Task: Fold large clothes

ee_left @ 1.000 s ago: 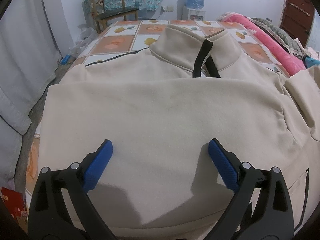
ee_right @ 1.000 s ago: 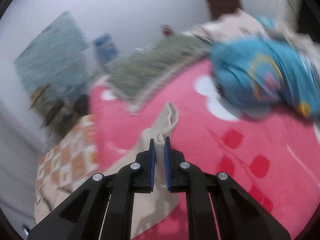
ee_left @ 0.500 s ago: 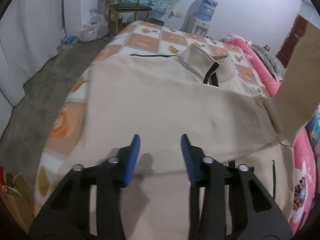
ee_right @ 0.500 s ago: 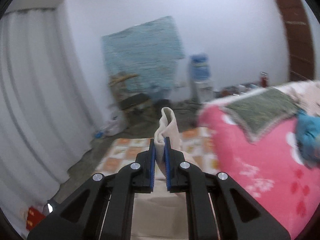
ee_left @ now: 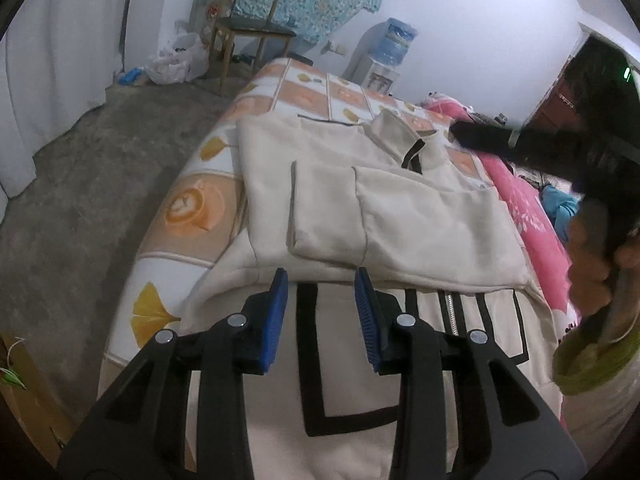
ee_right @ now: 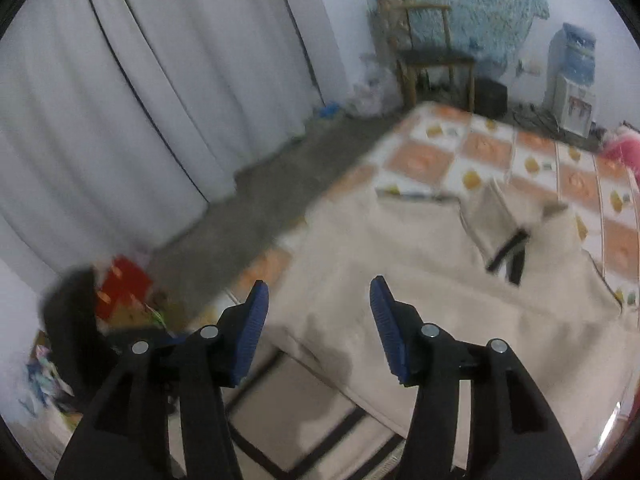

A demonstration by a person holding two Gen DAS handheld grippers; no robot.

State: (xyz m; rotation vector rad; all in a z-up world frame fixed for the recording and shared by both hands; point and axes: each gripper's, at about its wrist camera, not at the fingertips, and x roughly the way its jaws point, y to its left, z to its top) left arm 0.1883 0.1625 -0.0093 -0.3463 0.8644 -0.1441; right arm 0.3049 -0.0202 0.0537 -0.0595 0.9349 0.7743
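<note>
- While both sleeves lie folded across the chest of the cream jacket (ee_left: 360,208), the garment stays spread on the checked bedspread (ee_left: 188,208), collar at the far end, hem at the near edge of the bed.
- Its long axis runs from near to far, straight away from both grippers, so I would judge the coming fold to be lengthwise, hem carried up toward the collar (ee_left: 404,140).
- Hovering over the hem, the left gripper (ee_left: 322,316) has its blue pads partly apart and nothing between them; the black-striped bottom panel (ee_left: 320,380) sits directly below and just nearer than the fingertips.
- Just let go, the right gripper (ee_right: 316,328) has had its jaws opening in the last instant; they stand apart and empty, with the right sleeve (ee_right: 440,320) lying flat across the body beyond them.
- In the right wrist view the picture is smeared, so how close those pads sit to the cloth I cannot tell.
- By my reckoning the left hand is the nearer to the hem's left corner, the right must come back toward the near edge to take the other corner.
- A pink blanket (ee_left: 520,208) lies along the jacket's right side.
</note>
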